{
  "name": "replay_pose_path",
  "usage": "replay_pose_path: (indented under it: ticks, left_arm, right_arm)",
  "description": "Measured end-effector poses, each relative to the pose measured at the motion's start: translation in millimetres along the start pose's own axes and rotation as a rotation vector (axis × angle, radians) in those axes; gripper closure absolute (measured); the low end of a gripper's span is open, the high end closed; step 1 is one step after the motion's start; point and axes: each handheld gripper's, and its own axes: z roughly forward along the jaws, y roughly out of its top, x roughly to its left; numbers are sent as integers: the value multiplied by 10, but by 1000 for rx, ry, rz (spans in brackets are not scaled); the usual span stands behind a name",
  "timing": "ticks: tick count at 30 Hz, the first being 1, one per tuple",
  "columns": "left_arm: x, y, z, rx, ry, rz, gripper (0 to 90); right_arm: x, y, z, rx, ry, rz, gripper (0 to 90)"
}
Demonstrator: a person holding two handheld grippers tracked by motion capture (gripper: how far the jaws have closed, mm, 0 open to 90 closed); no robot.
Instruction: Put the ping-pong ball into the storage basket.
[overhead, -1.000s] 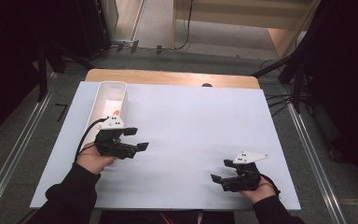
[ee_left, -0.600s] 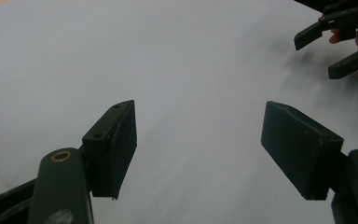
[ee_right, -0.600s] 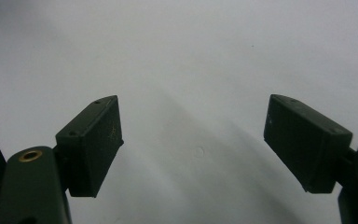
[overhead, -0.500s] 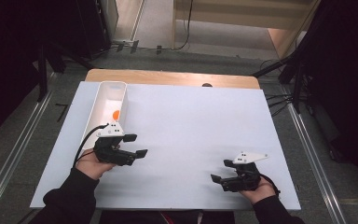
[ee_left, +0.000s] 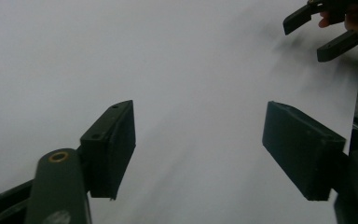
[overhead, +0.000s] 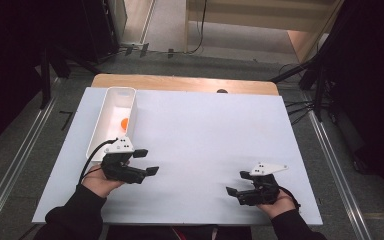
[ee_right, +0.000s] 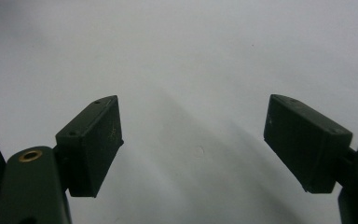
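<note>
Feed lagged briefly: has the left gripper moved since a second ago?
Yes: the left gripper drew back toward the person, away from the white bin, jaws opening, empty.

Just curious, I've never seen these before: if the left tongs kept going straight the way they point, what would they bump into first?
Probably the right tongs. The left tongs, open and empty, point across the bare white table toward them; depth is hard to judge, so they might pass by.

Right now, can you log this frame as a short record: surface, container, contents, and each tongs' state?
surface: white table top over a wooden bench edge
container: long white bin at the table's left, standing lengthwise
contents: one small orange ball inside the bin
left tongs: just beyond the bin's near end, jaws apart and just been opening, nothing between them
right tongs: at the table's near right, jaws apart, nothing between them
</note>
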Motion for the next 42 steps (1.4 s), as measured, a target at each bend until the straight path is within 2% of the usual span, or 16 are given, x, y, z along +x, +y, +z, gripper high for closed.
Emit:
replay_pose_path:
  ticks: [4, 10, 16, 23, 27, 37, 42]
  left_arm:
    - [-19, -37, 21, 17, -5, 30, 232]
    - [-32, -89, 37, 15, -27, 41, 233]
    - [-50, -150, 40, 26, -57, 69, 233]
    - [-49, -221, 49, 50, -47, 79, 233]
    - [-34, -263, 29, 53, -46, 71, 234]
    - [-57, -358, -13, 67, -45, 92, 235]
    - [-63, -395, -16, 91, -48, 109, 233]
  right_arm:
    - [1, 0, 1, 2, 1, 1, 181]
    - [2, 0, 3, 4, 1, 1, 180]
    - [2, 1, 3, 6, 2, -1, 181]
    - [0, 0, 5, 5, 2, -2, 181]
    - [1, -1, 8, 4, 1, 0, 181]
    - [2, -2, 7, 4, -1, -2, 181]
    - [6, 0, 8, 7, 1, 2, 181]
